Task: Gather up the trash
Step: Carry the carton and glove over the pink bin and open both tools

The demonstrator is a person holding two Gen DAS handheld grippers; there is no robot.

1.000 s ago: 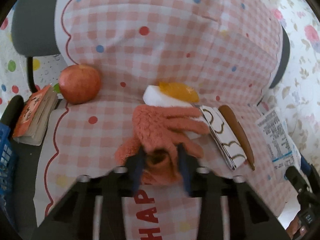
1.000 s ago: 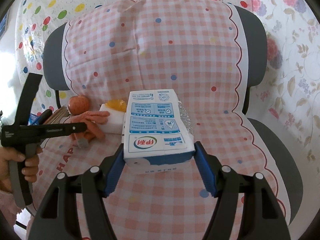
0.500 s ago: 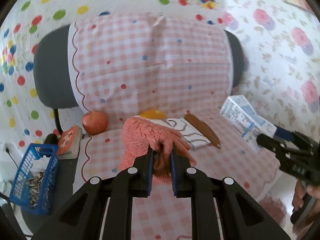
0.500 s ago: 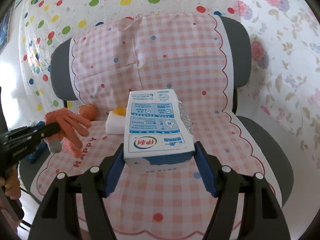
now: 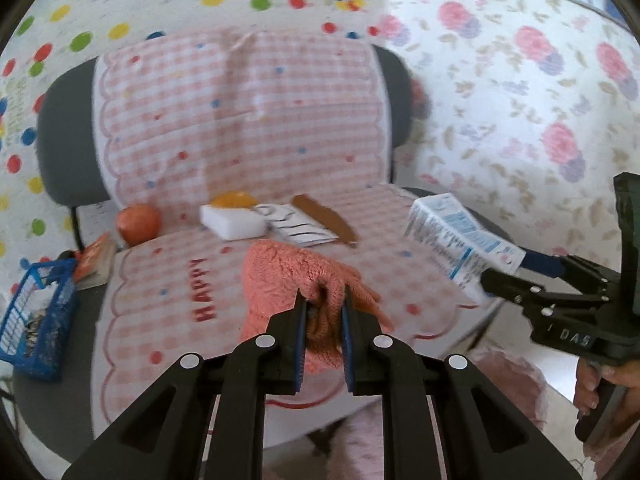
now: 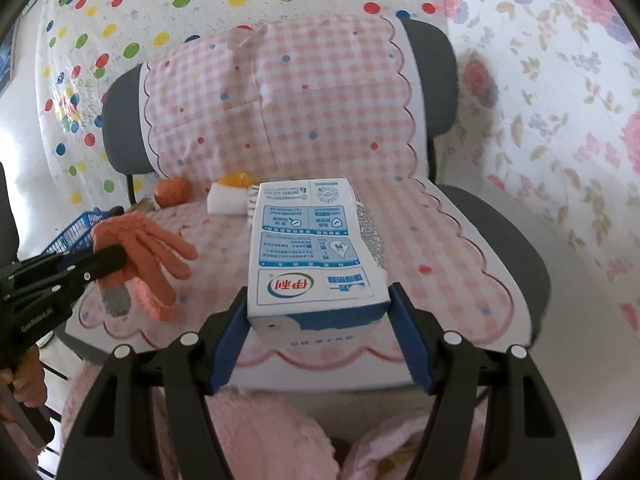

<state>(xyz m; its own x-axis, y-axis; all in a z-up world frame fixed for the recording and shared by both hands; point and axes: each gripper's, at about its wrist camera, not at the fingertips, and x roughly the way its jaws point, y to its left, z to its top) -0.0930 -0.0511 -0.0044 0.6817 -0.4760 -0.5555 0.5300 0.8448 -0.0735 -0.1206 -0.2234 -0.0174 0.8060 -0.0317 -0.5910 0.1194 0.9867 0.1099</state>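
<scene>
My left gripper (image 5: 323,300) is shut on an orange-pink fuzzy glove (image 5: 288,276) and holds it in the air above the front of the chair seat; the glove also shows in the right wrist view (image 6: 148,248). My right gripper (image 6: 318,308) is shut on a white and blue milk carton (image 6: 312,248), held above the seat's front edge; the carton also shows at the right of the left wrist view (image 5: 456,236).
A grey chair (image 6: 492,232) has a pink checked cover. At the back of the seat lie an apple (image 5: 138,224), a white sponge (image 5: 234,222) with an orange peel (image 5: 234,200), a striped paper (image 5: 298,226) and a brown blade-like piece (image 5: 324,220). A blue basket (image 5: 36,320) stands low left.
My left gripper closed on the glove, lifted it off the seat and pulled back. My right gripper also drew back from the chair with the carton.
</scene>
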